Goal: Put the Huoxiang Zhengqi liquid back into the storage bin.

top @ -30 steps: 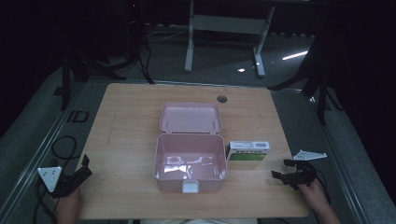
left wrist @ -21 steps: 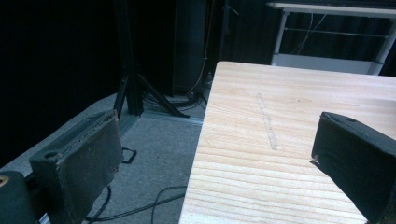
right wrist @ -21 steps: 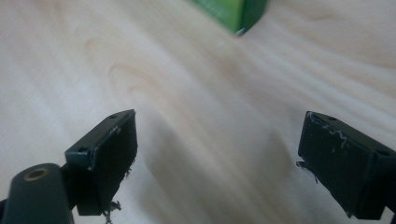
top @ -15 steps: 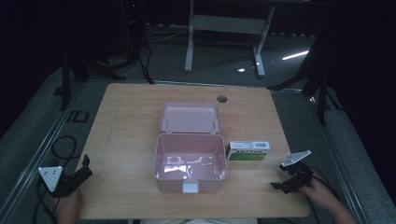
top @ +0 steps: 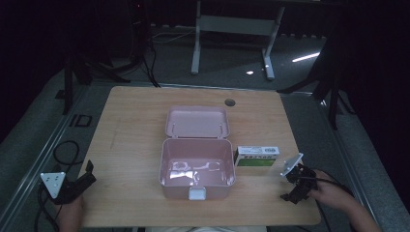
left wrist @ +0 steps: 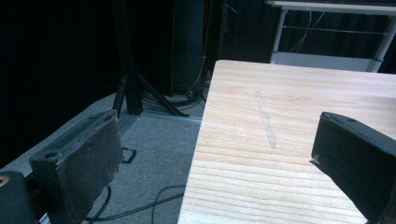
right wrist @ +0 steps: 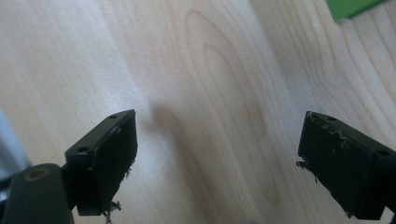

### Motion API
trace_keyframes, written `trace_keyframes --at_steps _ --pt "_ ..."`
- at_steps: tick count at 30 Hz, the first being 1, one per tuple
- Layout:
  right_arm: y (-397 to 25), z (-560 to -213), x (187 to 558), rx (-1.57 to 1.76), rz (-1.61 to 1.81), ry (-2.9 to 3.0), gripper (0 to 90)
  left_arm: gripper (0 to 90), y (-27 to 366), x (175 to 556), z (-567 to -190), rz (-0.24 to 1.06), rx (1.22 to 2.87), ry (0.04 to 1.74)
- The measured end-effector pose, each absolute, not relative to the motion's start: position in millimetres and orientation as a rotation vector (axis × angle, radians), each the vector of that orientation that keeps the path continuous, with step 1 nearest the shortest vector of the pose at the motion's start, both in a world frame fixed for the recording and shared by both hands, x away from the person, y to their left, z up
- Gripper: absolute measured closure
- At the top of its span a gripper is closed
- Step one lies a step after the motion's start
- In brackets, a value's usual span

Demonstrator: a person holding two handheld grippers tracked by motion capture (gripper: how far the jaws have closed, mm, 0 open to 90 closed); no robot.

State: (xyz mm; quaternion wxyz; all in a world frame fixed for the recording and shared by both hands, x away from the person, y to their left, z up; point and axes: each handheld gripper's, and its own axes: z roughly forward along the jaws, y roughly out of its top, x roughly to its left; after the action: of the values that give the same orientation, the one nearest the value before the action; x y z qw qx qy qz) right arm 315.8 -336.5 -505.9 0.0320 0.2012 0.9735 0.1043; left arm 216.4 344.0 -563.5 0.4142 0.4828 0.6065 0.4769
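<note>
Approach step: right gripper (top: 296, 186) fingers spread, empty, above bare wooden desk (right wrist: 196, 70); flat green-and-white cardboard box (top: 257, 157) just ahead, beside open pink plastic case (top: 197, 166). Left gripper (top: 77, 183) fingers spread, idle. Next: straddle box, pinch.

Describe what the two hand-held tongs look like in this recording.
Both are black two-jaw tools. The left tongs carry a grey three-cornered plate on top, with a dark cable trailing to the floor. The right tongs bear a similar pale plate. In the gripper views the jaw pads look flat, rectangular and frayed at the edges. No sleeves are visible.
</note>
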Motion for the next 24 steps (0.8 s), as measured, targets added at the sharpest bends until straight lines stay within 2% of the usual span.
trace_keyframes --at_steps 16,24 --pt "-287.2 -503.7 318.1 0.33 -0.093 3.127 12.4 2.1 344.8 216.4 -563.4 1.186 1.222 1.519" --pt "-275.3 -486.9 321.1 0.329 -0.034 3.197 12.5 2.1 345.0 216.4 -563.3 1.183 1.221 1.52"
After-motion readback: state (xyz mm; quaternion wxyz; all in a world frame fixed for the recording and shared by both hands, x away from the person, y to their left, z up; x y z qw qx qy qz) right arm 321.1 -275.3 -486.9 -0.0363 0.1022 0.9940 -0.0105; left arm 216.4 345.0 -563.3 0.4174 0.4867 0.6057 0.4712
